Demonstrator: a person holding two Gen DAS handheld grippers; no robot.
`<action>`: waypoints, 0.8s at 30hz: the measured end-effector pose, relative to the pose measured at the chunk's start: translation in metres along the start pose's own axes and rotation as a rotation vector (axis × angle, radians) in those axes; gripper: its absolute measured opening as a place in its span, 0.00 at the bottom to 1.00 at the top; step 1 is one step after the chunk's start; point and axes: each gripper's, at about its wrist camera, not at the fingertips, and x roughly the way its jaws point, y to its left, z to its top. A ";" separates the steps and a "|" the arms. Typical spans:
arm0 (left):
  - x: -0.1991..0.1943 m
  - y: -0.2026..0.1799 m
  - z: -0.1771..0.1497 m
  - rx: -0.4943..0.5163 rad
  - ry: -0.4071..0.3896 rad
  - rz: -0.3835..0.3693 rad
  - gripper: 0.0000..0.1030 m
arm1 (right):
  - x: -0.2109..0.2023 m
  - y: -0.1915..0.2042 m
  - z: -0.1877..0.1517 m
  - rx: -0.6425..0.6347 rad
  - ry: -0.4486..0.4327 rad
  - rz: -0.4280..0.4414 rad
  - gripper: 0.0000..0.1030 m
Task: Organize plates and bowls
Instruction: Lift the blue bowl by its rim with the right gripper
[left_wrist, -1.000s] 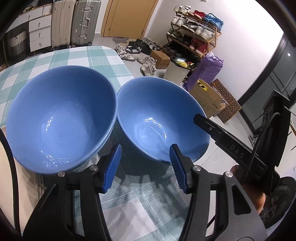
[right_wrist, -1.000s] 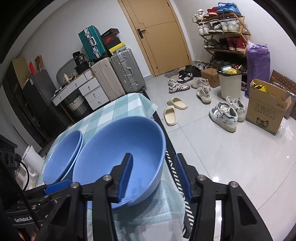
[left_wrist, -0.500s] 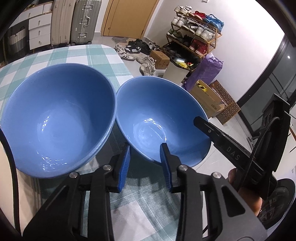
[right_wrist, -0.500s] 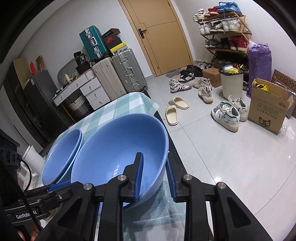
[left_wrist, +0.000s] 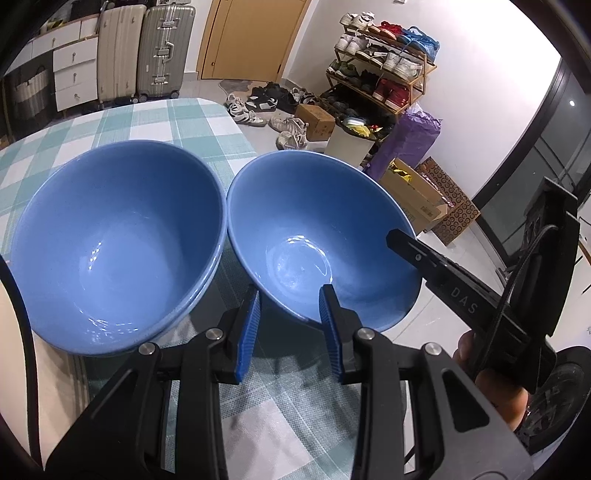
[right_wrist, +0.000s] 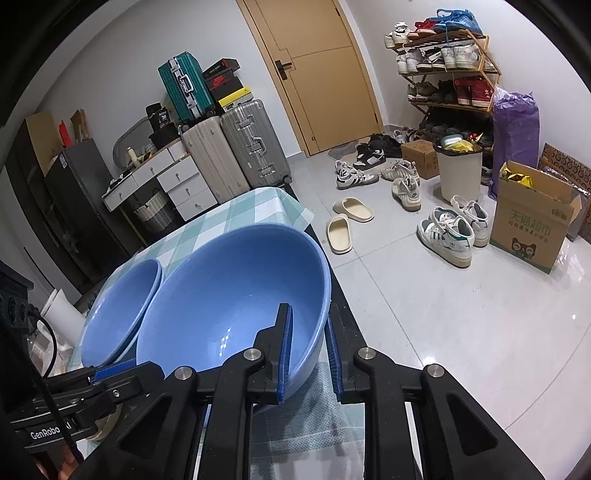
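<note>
Bowls, both blue, sit side by side on the checked table (left_wrist: 147, 122). The right bowl (left_wrist: 314, 229) stands near the table's edge and touches, or nearly touches, the left bowl (left_wrist: 110, 240). A double rim on the left bowl suggests two already nested.

Both tools are on the right bowl. The left gripper (left_wrist: 290, 317) straddles its near rim with one pad inside and one under the outer wall, and looks clamped on it. The right gripper (right_wrist: 310, 347) has the rim on the table-edge side between its pads. Its jaws are closing, and the pads appear to press the wall already.

I take this as the grasp step, with the bowl gripped at two places and not yet lifted. The next move calls for a level lift with both hands together, high enough to clear the left bowl's rim. The right bowl then goes sideways over the left one and is lowered gently into it. Glazed ware may slip in the pads, and the floor lies just past that edge.

A second ago both pairs of jaws stood wide around the rim without touching it. The bowls themselves have not shifted.
</note>
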 end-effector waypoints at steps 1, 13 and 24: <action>-0.001 0.000 0.000 0.000 0.001 -0.001 0.28 | -0.001 0.001 0.001 -0.002 0.000 -0.002 0.18; -0.006 -0.001 -0.001 0.009 -0.009 -0.014 0.28 | -0.021 0.011 0.001 -0.007 -0.036 -0.005 0.18; -0.028 -0.013 0.001 0.042 -0.050 -0.012 0.28 | -0.043 0.017 0.004 -0.024 -0.079 -0.001 0.18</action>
